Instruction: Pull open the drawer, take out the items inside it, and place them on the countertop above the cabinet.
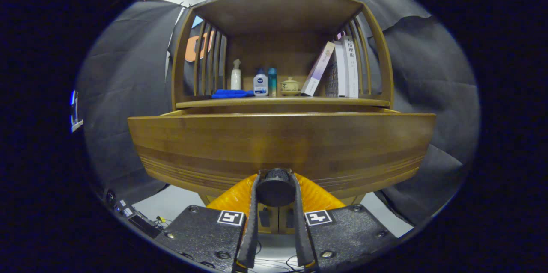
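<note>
**Gripper holds the drawer knob**

The gripper [275, 187] has both fingers pressed on the round dark knob [275, 188], one on each side. The knob sits on the front of the wooden drawer [280, 146], which sticks out from the cabinet. Above it, on the countertop [282, 102], are a blue cloth [231, 93], bottles [260, 83], a small lidded pot [290, 86] and leaning books [338, 69].

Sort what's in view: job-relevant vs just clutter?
Job:
- drawer, pulled partly out
- round drawer knob, clamped between the fingers of the hand-held gripper
- countertop above the drawer

Lying about, all on the countertop:
- blue cloth
- white spray bottle
- two small bottles
- lidded cup
- leaning books
</note>
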